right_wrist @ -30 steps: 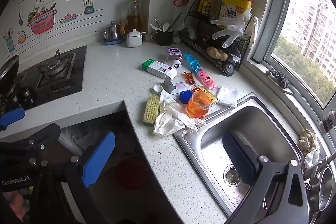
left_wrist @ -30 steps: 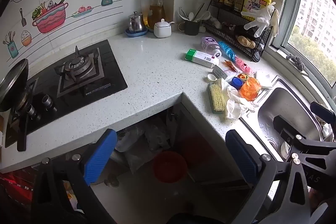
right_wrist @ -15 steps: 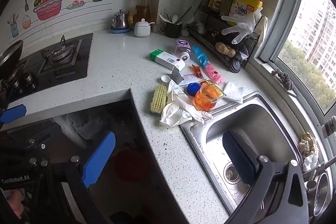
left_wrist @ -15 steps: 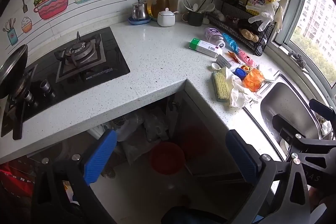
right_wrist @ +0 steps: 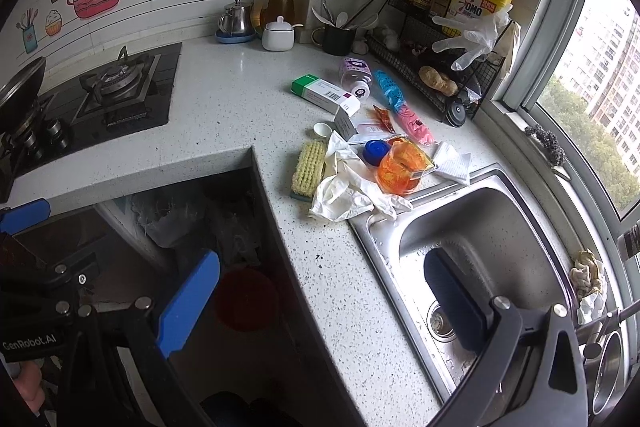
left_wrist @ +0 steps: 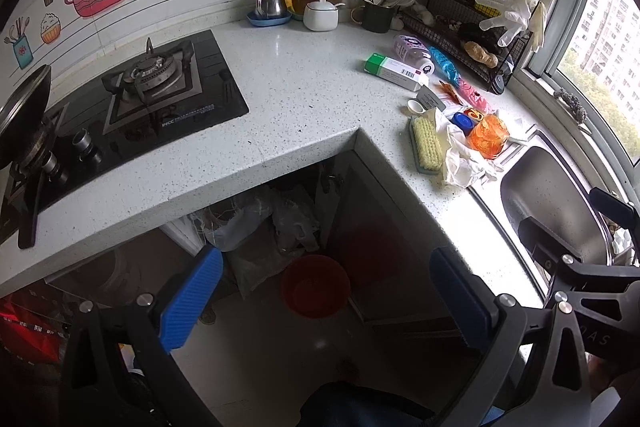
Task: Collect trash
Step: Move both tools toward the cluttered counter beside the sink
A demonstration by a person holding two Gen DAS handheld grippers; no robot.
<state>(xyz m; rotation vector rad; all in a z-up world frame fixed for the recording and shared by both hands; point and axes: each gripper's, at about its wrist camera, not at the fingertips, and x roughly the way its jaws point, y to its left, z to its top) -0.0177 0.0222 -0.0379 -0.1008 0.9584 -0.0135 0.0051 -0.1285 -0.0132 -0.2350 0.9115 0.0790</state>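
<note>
Trash pile lies on the countertop along the sink's left rim: crumpled white gloves, orange cup, blue cap, wrappers, green-and-white box. The pile's long axis runs from the sink edge back toward the wire rack. From the right gripper, jaws wide and empty, the pile sits ahead and slightly right. Left gripper, also wide and empty, hangs over the floor gap, pile far right. Judgement: right gripper nearer.
</note>
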